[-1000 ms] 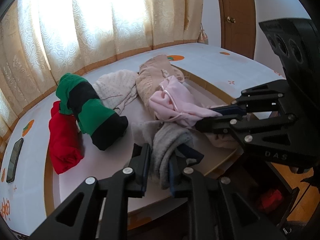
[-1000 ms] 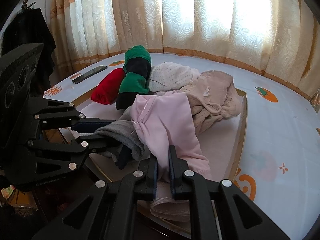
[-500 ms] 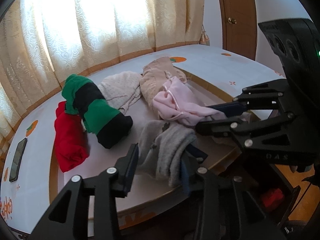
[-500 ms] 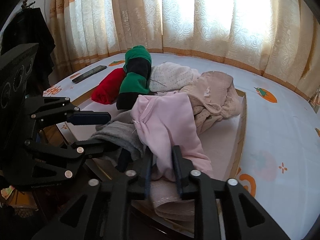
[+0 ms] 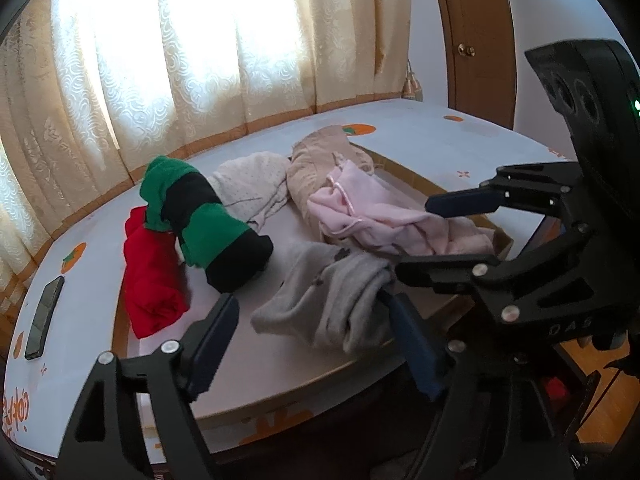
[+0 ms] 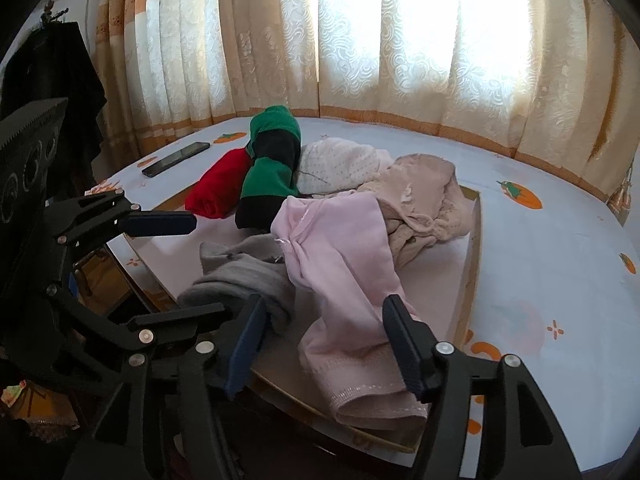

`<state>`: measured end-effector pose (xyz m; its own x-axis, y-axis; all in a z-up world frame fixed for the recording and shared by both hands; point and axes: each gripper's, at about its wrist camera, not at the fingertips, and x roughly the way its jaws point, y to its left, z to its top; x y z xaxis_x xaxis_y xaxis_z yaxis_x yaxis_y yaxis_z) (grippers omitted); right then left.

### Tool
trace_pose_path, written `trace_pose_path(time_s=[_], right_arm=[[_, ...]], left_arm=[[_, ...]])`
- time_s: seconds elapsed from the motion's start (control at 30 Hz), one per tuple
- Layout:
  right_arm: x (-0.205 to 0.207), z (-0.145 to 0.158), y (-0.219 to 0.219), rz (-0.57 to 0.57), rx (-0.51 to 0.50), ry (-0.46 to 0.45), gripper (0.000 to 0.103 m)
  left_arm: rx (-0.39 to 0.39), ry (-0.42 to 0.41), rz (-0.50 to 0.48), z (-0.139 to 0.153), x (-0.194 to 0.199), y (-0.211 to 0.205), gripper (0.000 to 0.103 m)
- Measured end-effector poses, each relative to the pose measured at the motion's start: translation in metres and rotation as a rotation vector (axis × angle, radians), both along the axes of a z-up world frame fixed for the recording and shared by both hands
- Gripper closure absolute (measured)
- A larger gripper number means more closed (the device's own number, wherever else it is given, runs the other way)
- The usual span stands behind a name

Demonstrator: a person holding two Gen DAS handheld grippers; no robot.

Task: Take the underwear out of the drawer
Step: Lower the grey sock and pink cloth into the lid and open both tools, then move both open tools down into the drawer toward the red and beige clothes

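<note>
Left wrist view: left gripper, jaws opening around the grey underwear lying lengthwise between them on the table, while right gripper, likewise opening, straddles the pink underwear alongside.

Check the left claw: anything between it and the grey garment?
Nothing visible. The left claw is opening with the grey garment lying right between its fingers on the board; the pink garment sits beyond it, under the right claw.
</note>
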<state>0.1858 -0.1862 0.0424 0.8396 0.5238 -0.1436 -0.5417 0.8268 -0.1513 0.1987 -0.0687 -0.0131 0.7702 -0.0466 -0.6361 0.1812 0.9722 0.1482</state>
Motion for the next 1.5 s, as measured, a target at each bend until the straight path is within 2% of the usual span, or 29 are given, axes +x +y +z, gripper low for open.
trace_pose_path(time_s=[0.5,0.9,1.27,1.5], right_arm=[[-0.021,-0.006,-0.008,-0.011,0.017,-0.008,0.037],[-0.033,-0.018,-0.009,-0.006,0.013,-0.002,0.036],[-0.071,-0.045,-0.011,0.015,-0.062,-0.008,0.036],[-0.083,-0.085,0.008,0.059,-0.199,0.042,0.035]], left_arm=[[-0.014,-0.024,-0.009,0.009,-0.021,0.001,0.013],[-0.031,-0.012,-0.006,0.005,-0.039,0.006,0.013],[-0.007,0.029,-0.036,-0.012,-0.073,0.008,0.011],[0.042,0.097,-0.038,-0.034,-0.093,0.019,0.011]])
